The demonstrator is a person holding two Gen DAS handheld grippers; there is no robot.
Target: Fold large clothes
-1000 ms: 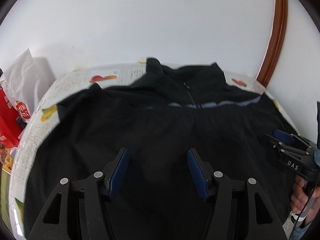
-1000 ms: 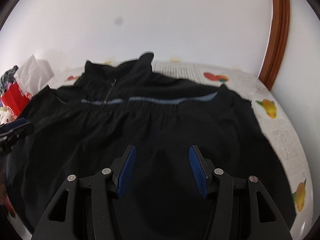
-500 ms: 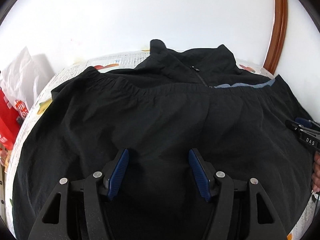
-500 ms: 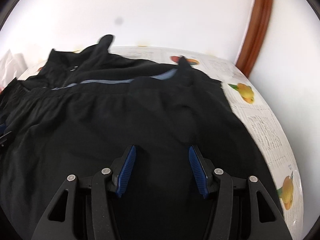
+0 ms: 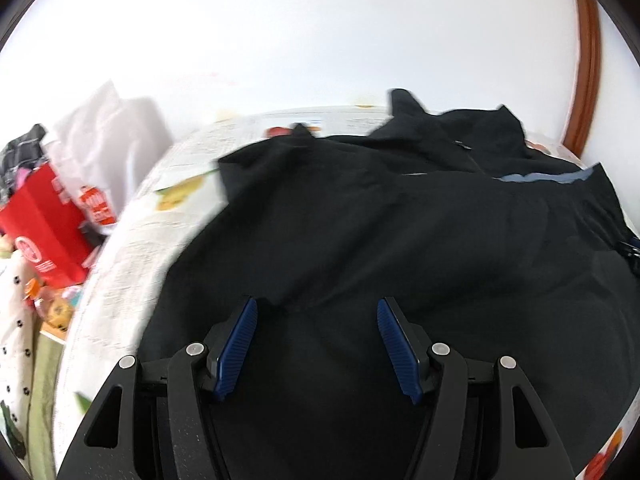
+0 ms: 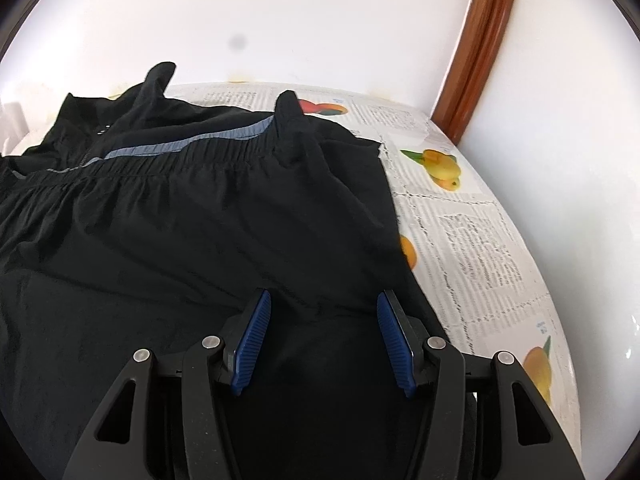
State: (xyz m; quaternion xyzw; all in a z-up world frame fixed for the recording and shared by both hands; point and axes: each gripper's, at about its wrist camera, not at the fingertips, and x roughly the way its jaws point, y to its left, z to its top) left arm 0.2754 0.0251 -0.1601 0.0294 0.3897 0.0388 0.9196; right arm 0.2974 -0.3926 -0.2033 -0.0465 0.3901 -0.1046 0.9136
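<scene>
A black jacket point(image 6: 208, 240) of thin, faintly crinkled woven fabric is lying spread across the counter point(image 6: 472, 240), which is wearing a glossy cover printed with newsprint and fruit. Its elastic hem is gathering into fine ruffles beside a grey-blue band, and the stiff collar is peaking up at the far edge. The left tongs point(image 5: 318, 340) are hovering released over the smooth cloth, ribbed blue pads apart, gripping nothing. The right tongs point(image 6: 324, 334) are likewise standing released near the jacket's right edge. A red carton point(image 5: 44, 224) and crumpled white plastic are sitting left.
</scene>
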